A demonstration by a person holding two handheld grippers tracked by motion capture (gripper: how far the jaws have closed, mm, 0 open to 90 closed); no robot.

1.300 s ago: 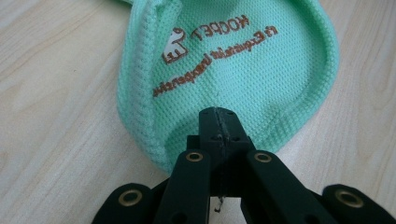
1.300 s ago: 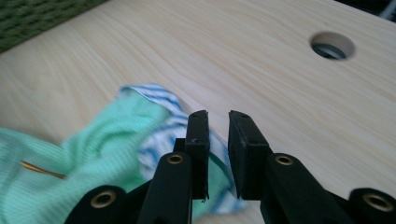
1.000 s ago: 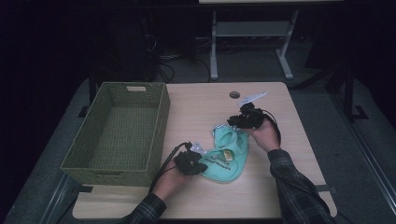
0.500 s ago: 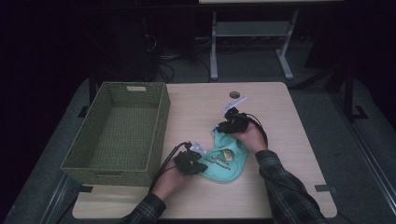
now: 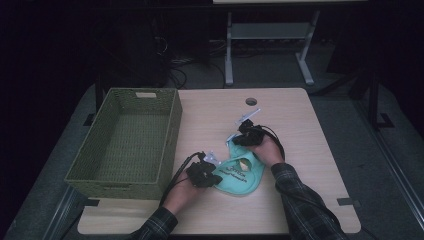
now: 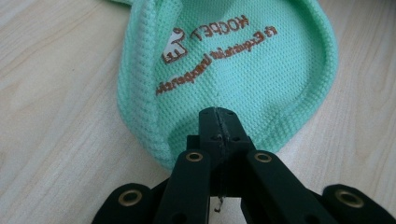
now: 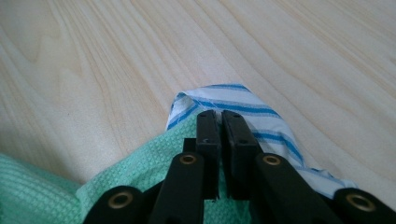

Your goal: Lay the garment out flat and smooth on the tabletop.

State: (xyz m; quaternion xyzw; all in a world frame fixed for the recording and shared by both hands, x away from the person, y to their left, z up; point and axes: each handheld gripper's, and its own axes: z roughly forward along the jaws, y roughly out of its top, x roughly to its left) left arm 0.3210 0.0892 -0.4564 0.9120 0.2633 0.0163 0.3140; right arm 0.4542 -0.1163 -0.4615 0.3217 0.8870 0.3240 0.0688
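A mint-green bib (image 5: 245,173) with brown lettering lies on the wooden table (image 5: 305,135). My left gripper (image 5: 214,173) is shut on its near-left hem; in the left gripper view the closed tips (image 6: 219,116) pinch the green mesh (image 6: 233,60). My right gripper (image 5: 240,138) sits at the bib's far edge. Its jaws have just been closing and now stand shut (image 7: 219,119) on the fabric, where the green mesh (image 7: 135,168) meets a white, blue-striped lining (image 7: 254,112).
A green woven basket (image 5: 171,132) stands on the left of the table with nothing in it. A small round hole (image 5: 251,101) marks the tabletop at the back. Bare wood stretches to the right of the bib.
My right gripper has moved left and down onto the bib's far edge and closed there. The left gripper has kept still, shut on the near hem.
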